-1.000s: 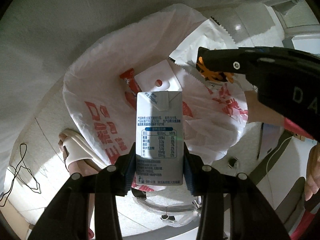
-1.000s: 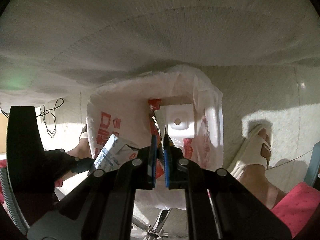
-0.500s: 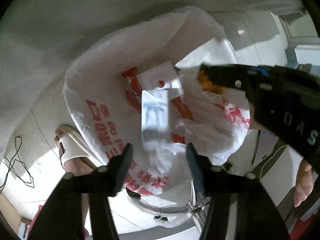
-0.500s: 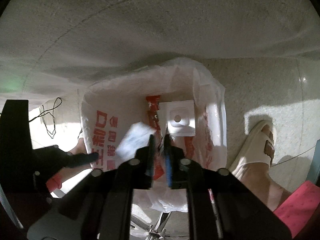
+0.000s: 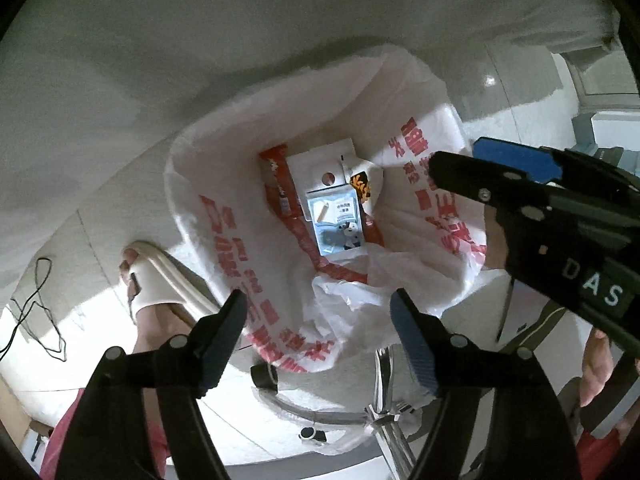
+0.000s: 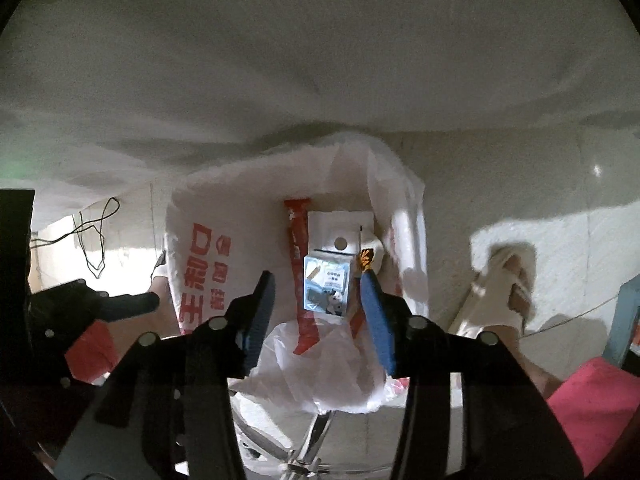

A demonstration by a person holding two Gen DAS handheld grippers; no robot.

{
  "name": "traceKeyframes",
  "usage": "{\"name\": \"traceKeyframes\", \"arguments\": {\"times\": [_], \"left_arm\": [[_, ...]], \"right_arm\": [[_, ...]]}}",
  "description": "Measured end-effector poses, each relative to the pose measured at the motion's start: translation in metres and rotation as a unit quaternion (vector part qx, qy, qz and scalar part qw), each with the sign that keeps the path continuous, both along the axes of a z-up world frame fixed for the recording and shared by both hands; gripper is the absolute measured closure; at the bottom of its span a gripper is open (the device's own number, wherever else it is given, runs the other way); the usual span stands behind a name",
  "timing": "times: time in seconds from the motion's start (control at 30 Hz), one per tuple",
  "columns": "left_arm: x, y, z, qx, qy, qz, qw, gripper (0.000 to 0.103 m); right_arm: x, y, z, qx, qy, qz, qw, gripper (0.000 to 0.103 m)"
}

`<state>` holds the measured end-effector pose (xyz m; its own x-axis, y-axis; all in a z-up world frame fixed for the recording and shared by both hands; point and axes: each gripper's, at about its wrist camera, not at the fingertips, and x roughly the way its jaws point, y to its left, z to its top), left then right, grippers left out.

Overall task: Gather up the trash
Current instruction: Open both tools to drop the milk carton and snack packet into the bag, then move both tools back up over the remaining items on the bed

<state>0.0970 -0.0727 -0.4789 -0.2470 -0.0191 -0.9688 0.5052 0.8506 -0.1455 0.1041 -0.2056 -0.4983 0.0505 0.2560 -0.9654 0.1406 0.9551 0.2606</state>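
Note:
A white plastic bag with red print hangs open below both grippers; it also shows in the right wrist view. Inside lie a blue milk carton, a red wrapper, a white card with a hole and an orange-black wrapper. My left gripper is open and empty above the bag. My right gripper is open and empty above the bag; it also shows at the right of the left wrist view.
A white cloth-covered table edge is above the bag. The person's feet in white sandals stand on the tiled floor either side. A chair base with castors is below the bag. A black cable lies on the floor.
My left gripper opened and let the milk carton fall into the bag. My right gripper opened from shut, letting go of the bag rim and orange-black wrapper.

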Motion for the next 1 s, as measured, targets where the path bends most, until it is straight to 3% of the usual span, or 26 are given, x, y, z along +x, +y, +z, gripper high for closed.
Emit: {"name": "traceKeyframes", "arguments": {"times": [0.3,0.4,0.53,0.7,1.0], "left_arm": [[-0.012,0.017,0.082,-0.008,-0.073,0.025,0.9970,0.026],[-0.017,0.020,0.111,-0.007,-0.097,0.028,0.9949,0.022],[-0.019,0.025,0.154,-0.018,-0.128,0.046,0.9906,0.019],[-0.011,0.026,0.210,-0.029,-0.145,0.058,0.9873,0.017],[0.031,0.044,0.332,-0.049,-0.192,0.071,0.9776,0.011]], "right_arm": [[-0.021,0.005,0.095,-0.035,-0.108,0.049,0.992,0.033],[-0.034,0.012,0.138,-0.067,-0.157,0.089,0.981,0.023],[-0.048,0.013,0.195,-0.111,-0.217,0.140,0.960,0.019],[-0.058,-0.003,0.262,-0.097,-0.250,0.173,0.948,0.019],[-0.064,-0.037,0.392,-0.123,-0.332,0.213,0.910,0.012]]}}
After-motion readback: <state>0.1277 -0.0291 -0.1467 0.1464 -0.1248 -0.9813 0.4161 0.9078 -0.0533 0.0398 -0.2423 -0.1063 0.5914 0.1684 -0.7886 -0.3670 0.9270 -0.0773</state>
